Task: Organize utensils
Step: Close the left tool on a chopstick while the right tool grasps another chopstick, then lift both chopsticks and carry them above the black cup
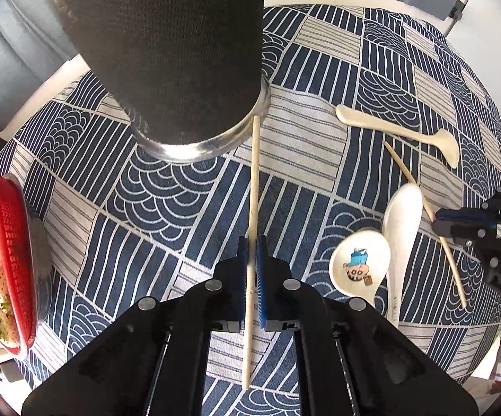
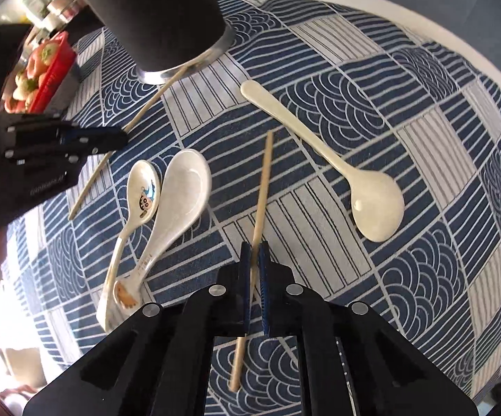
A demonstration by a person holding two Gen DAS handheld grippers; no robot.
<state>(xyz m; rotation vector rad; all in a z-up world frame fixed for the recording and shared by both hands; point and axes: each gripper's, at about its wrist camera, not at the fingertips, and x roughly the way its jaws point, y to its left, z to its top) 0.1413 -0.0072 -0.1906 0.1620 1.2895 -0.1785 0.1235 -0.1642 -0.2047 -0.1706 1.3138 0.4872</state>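
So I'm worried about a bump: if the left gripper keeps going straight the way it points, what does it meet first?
Probably the black holder. The left gripper is shut on a chopstick whose tip already lies at the holder's metal rim, though whether they touch is unclear.

Your view of the black holder (image 1: 167,52) is cut off at the top edge in both wrist views, so its mouth and contents stay out of sight. The red basket (image 1: 11,228) runs off the left edge, with only part of its fruit showing. In the right wrist view, the shelf items (image 2: 47,0) at upper left are too blurred to identify.
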